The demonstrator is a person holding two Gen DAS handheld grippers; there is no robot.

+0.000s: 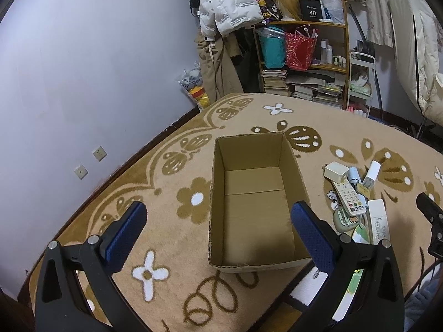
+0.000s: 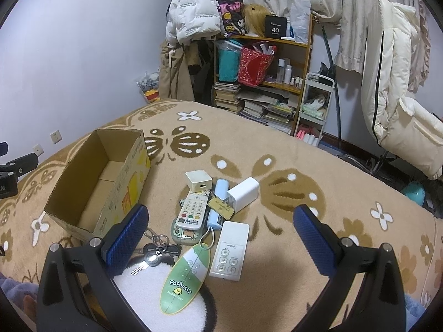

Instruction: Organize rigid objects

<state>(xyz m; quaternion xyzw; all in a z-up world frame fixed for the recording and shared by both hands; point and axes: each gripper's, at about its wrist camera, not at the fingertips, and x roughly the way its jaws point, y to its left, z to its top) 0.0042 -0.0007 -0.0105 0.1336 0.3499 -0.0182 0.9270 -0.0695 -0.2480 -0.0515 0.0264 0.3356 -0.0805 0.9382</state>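
Observation:
An empty cardboard box (image 1: 253, 202) (image 2: 97, 182) sits open on the patterned rug. My left gripper (image 1: 218, 215) hovers open above its near end, nothing between the fingers. To the box's right lies a pile of small items: a white remote (image 2: 192, 207), a square cream charger (image 2: 198, 181), a white plug adapter (image 2: 243, 191), a blue power bank (image 2: 217, 207), a white switch remote (image 2: 229, 250), a green oval tag (image 2: 184, 276) and keys (image 2: 155, 251). My right gripper (image 2: 220, 221) hangs open above the pile.
A tan rug (image 2: 304, 166) with brown flowers covers the floor. A wooden shelf (image 2: 263, 77) with books and bags stands at the back, with hanging coats (image 2: 191, 13) beside it. A white padded cover (image 2: 398, 96) leans at the right. A purple wall (image 1: 83, 69) runs along the left.

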